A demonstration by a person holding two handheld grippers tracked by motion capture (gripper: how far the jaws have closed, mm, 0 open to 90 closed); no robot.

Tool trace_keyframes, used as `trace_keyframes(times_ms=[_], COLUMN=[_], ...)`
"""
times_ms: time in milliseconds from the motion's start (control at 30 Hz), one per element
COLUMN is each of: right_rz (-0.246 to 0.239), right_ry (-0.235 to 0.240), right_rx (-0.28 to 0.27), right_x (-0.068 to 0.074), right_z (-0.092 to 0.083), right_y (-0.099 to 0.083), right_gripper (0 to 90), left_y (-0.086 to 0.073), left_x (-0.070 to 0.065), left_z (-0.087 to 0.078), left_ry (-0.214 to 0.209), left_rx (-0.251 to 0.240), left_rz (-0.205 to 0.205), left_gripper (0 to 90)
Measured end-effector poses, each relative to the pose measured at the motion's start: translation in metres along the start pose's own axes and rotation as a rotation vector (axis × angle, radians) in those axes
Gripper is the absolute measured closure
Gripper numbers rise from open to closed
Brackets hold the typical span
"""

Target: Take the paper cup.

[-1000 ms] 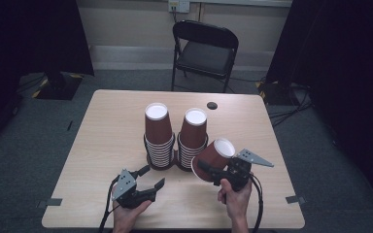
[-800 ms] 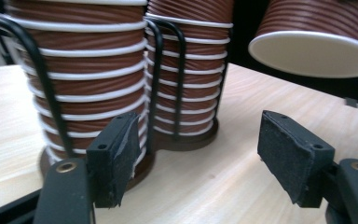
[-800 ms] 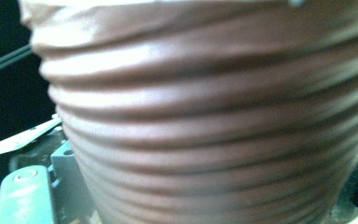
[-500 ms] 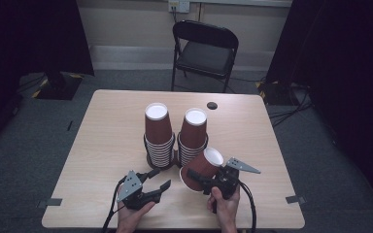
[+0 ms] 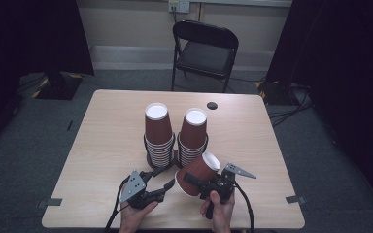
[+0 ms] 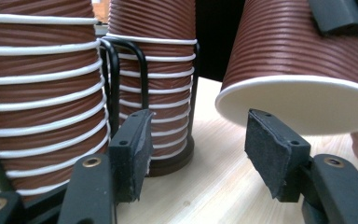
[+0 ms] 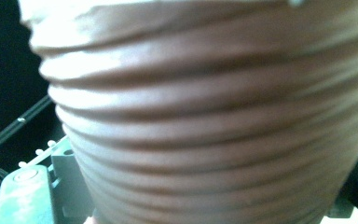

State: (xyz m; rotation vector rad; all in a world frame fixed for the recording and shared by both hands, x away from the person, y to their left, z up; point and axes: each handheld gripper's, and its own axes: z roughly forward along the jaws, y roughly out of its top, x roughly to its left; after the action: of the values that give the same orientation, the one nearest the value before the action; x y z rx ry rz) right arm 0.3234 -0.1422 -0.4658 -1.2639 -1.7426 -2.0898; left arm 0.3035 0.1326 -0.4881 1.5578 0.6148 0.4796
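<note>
At the near edge of the surface (image 5: 102,131), the right hand-held gripper (image 5: 194,180) is clamped on a single ribbed brown paper cup (image 5: 197,174), held tilted with its open mouth turned down and to the left and its white base up and to the right, clear of the wood. Beside it, the left hand-held gripper (image 5: 167,177) has just been closing part-way, yet its jaws stand apart with nothing between them; from its own view the cup's white rim (image 6: 303,100) hangs just above and beyond the right pad. Just behind, two tall stacks of cups (image 5: 158,133) sit side by side in a black wire holder (image 6: 121,70). The step in hand looks like passing or steadying the loose cup between the two tools; the next move likely calls for the left jaws to rise to the rim and close gently, as thin paper crushes easily.
</note>
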Motion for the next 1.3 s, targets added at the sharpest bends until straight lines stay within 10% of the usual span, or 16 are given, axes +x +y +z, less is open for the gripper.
trace_keyframes(times_ms=[633, 1300], right_rz=[0.14, 0.133], right_ry=[0.087, 0.087], right_rx=[0.086, 0.125], right_x=[0.0, 0.003], right_z=[0.015, 0.022], right_y=[-0.012, -0.013], right_gripper=[13.9, 10.5], left_y=[0.001, -0.003], left_x=[-0.009, -0.016], left_z=[0.015, 0.016], left_ry=[0.007, -0.004], left_rx=[-0.072, -0.082], left_rz=[0.035, 0.045], left_gripper=[54.1, 85.2])
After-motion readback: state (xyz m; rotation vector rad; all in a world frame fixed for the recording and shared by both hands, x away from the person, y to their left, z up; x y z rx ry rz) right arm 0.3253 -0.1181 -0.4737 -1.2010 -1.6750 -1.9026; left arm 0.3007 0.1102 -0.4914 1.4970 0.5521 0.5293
